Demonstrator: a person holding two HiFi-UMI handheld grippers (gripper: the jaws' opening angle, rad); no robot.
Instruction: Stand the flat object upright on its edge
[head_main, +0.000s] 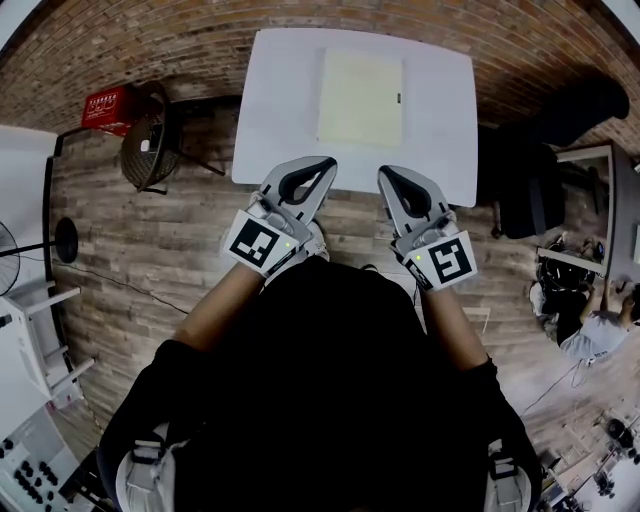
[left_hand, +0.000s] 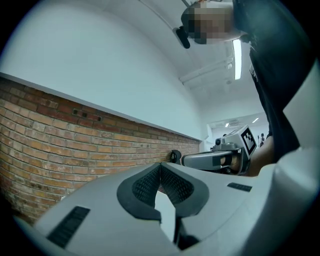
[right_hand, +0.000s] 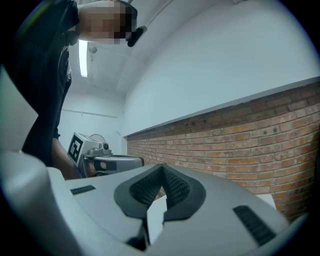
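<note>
Your dark shirt (head_main: 330, 400) fills the lower frame; above it, left gripper (head_main: 327, 161) and right gripper (head_main: 384, 171) point up-frame, both with jaws pressed together on nothing. Upper centre, on the white table (head_main: 275, 110), the flat object (head_main: 361, 97) lies just beyond both tips, its longer side running up-frame; neither gripper is clearly nearer.

Table (head_main: 270, 110) top's a smooth matt white, flat object (head_main: 360, 97) looks like pale matt board, floor (head_main: 130, 260) is wood planks, wall (left_hand: 60, 135) is rough brick.
</note>
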